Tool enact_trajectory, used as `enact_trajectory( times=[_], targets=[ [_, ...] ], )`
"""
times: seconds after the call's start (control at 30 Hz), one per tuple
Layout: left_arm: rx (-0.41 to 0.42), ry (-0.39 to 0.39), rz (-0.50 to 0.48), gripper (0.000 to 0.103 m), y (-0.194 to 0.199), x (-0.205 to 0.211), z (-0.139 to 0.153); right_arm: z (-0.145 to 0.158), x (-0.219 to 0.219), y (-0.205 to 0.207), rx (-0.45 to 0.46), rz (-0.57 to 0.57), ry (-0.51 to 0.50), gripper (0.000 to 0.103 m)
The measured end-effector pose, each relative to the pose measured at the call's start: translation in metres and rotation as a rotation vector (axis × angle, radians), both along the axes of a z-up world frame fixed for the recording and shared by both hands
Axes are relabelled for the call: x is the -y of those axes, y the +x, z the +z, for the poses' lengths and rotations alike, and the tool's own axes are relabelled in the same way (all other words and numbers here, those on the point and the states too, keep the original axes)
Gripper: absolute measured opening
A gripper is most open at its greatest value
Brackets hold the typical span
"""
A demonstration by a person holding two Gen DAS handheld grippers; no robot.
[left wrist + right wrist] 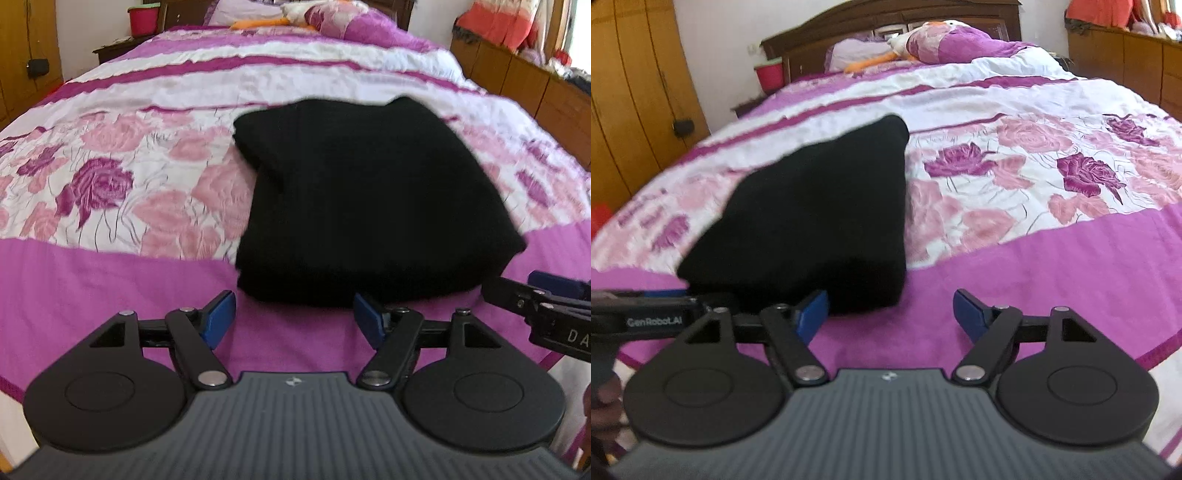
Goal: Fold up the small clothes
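Observation:
A folded black garment (362,206) lies on the pink and purple floral bedspread (110,192), near the bed's front edge. My left gripper (293,315) stands open just in front of the garment's near edge, with nothing between its blue pads. In the right wrist view the same black garment (812,221) sits to the left of centre. My right gripper (890,314) is open too, by the garment's near right corner, its left pad close to the cloth. Each gripper shows at the edge of the other's view: the right gripper (546,295), the left gripper (657,306).
Pillows and an orange soft toy (923,40) lie at the headboard. A red bucket (770,75) stands on a bedside stand, with wooden wardrobes (631,92) at the left. Wooden cabinets (524,77) with piled clothes line the right side.

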State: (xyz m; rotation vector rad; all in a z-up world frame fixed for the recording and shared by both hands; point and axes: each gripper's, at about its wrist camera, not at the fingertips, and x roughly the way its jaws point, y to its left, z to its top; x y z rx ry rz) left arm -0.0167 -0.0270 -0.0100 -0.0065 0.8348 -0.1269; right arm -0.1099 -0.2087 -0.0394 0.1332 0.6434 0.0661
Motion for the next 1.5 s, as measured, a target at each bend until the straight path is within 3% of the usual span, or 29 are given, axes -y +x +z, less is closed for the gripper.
enact_trajectory(
  times=[0.4, 1.5],
  targets=[
    [-0.010, 0.048, 0.023, 0.082, 0.002, 0.010, -0.020, -0.030, -0.017, 0.003, -0.033, 0.002, -0.118, 0.078],
    [0.014, 0.064, 0.027, 0.085, -0.001, 0.013, -0.024, -0.034, -0.015, 0.003, -0.023, -0.006, -0.100, 0.079]
  ],
)
